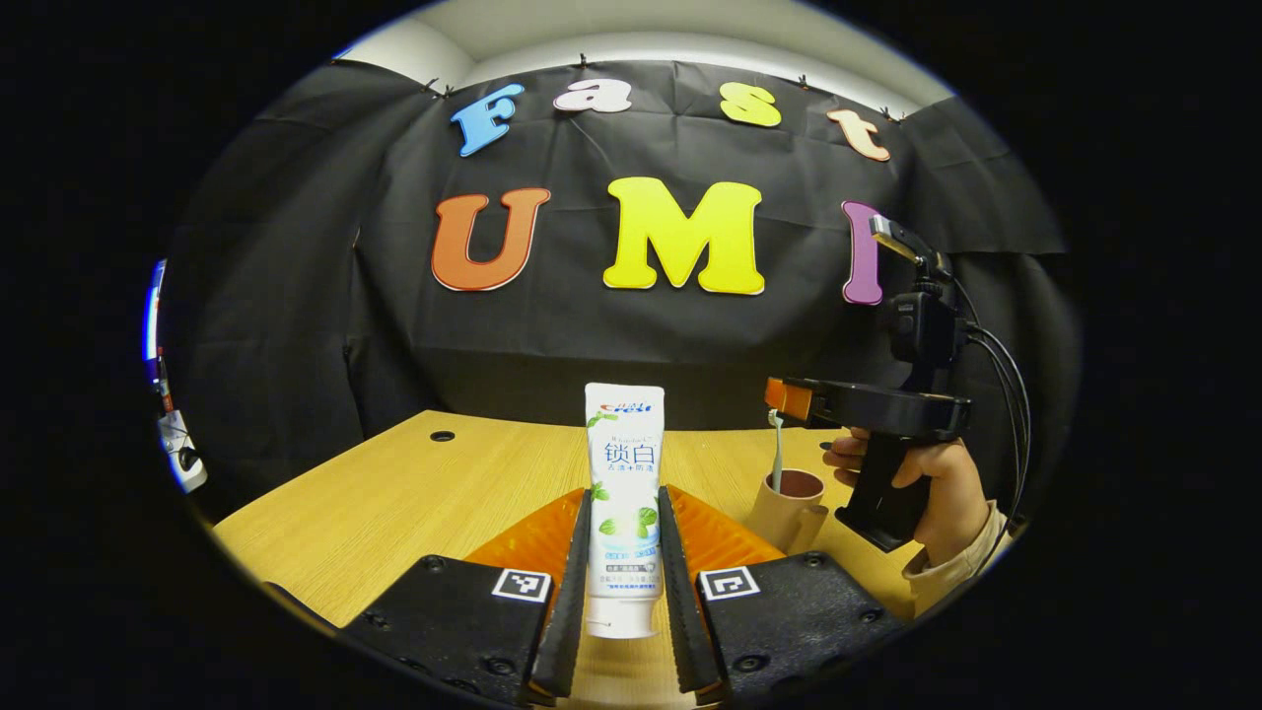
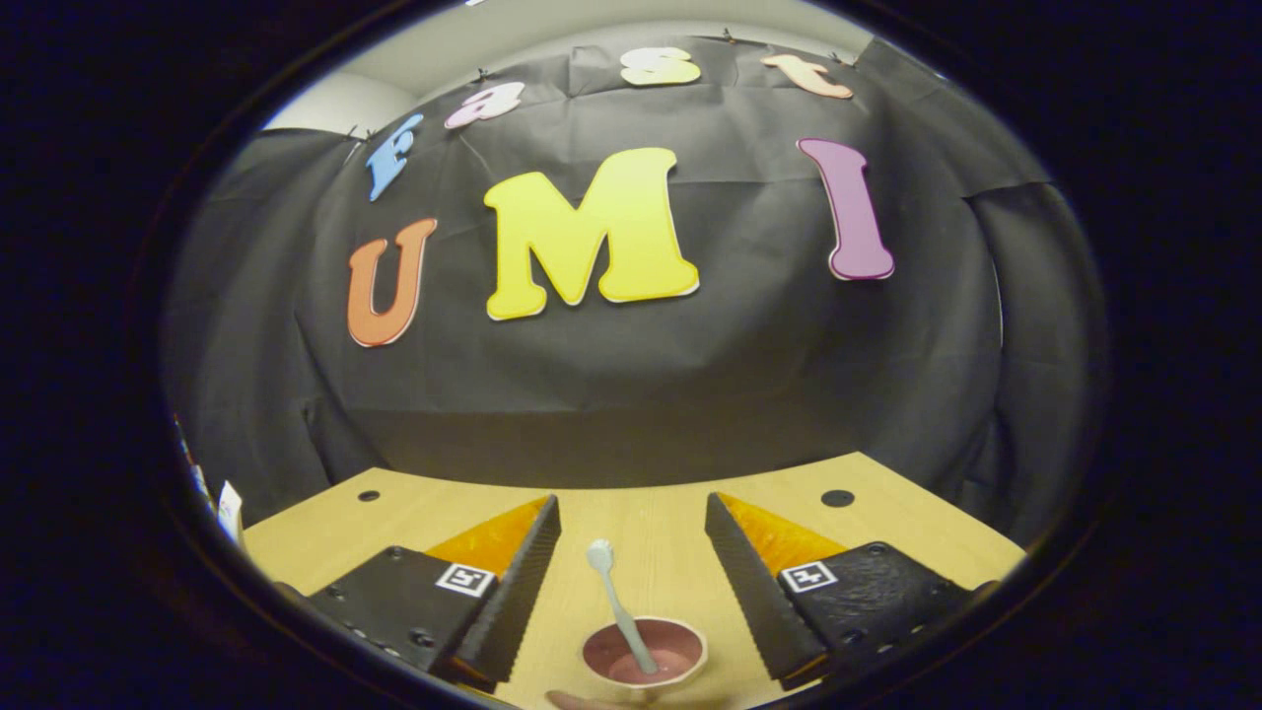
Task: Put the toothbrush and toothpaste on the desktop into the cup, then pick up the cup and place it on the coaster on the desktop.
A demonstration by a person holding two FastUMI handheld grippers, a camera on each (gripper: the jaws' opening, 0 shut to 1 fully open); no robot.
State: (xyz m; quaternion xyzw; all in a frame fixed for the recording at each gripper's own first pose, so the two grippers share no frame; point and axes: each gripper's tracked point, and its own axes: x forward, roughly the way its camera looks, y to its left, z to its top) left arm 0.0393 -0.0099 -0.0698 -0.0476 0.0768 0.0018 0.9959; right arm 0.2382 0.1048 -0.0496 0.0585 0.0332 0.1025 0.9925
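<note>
In the left gripper view my left gripper (image 1: 624, 552) is shut on a white toothpaste tube (image 1: 624, 493), held upright above the wooden desktop (image 1: 414, 493). To its right stands a beige cup (image 1: 789, 508) with a toothbrush (image 1: 776, 449) standing in it. The right gripper (image 1: 789, 399), held by a hand (image 1: 937, 493), hovers just over that cup. In the right gripper view the right gripper (image 2: 631, 562) is open, its fingers wide apart above the cup (image 2: 643, 656). The toothbrush (image 2: 619, 606) leans in the cup, touching neither finger.
Black cloth walls close the desk at the back and sides. Round cable holes sit in the desktop at the far left (image 1: 443, 435) and far right (image 2: 837, 498). Cables (image 1: 1006, 375) hang from the right gripper's mount.
</note>
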